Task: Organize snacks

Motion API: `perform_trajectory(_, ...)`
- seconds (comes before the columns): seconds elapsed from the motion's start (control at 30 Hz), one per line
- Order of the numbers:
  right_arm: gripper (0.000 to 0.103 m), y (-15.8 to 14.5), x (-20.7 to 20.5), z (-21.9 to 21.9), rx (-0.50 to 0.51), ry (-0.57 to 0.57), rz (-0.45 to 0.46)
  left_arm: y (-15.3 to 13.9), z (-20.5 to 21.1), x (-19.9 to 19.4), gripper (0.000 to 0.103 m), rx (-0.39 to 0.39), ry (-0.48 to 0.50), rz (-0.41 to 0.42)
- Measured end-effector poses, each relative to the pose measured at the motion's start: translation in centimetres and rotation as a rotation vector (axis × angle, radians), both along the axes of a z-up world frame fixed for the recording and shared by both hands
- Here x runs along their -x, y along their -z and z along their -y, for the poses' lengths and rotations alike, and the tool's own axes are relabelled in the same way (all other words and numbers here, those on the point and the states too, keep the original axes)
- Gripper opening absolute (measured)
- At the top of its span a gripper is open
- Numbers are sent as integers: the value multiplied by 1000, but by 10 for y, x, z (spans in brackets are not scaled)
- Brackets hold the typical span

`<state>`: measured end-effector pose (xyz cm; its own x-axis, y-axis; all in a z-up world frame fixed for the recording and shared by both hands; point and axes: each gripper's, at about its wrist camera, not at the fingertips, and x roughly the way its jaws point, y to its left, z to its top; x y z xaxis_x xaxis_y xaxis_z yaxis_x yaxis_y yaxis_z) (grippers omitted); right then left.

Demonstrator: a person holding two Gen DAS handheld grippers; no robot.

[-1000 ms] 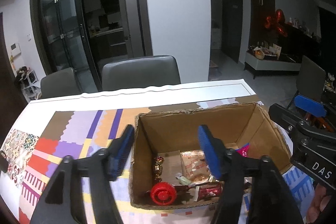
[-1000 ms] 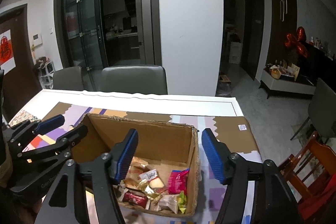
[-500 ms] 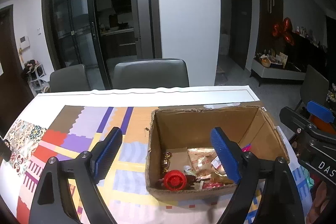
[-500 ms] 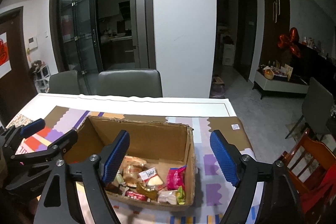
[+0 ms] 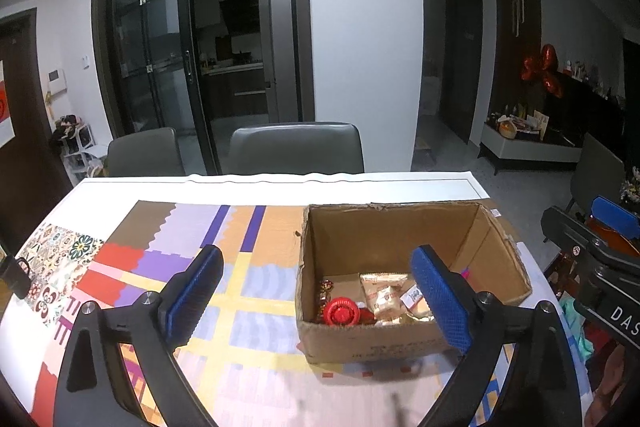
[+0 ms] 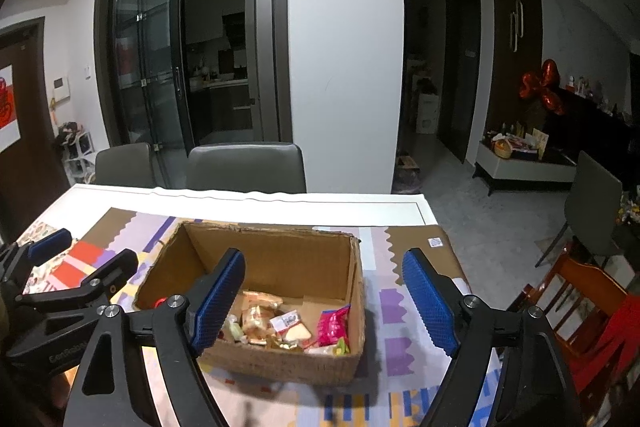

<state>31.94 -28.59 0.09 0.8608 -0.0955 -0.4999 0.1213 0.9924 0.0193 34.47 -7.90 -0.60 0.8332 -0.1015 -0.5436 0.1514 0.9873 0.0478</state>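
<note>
Both hand-held grippers, left (image 5: 316, 297) and right (image 6: 324, 301), released and empty, jaws just widened, above the box (image 5: 404, 343) of snacks (image 6: 288, 325); withdraw clear of its walls.

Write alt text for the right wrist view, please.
An open cardboard box of wrapped snacks sits on a colourful patterned table mat, framed by the open blue-padded right hand-held gripper, which holds nothing. The left hand-held gripper shows at the left edge.

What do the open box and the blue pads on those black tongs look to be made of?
The box looks like plain brown cardboard, matte, with ragged torn edges and creased walls. The pads look like soft rubber or foam: dull blue with a fine dimpled grid. Which of the two is unclear.
</note>
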Motion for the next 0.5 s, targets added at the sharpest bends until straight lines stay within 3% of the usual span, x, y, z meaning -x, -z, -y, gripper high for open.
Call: perform_trajectory(0.5, 82, -10, 48, -10, 4, 4, 23, -10, -13, 45, 97, 0, -5, 20)
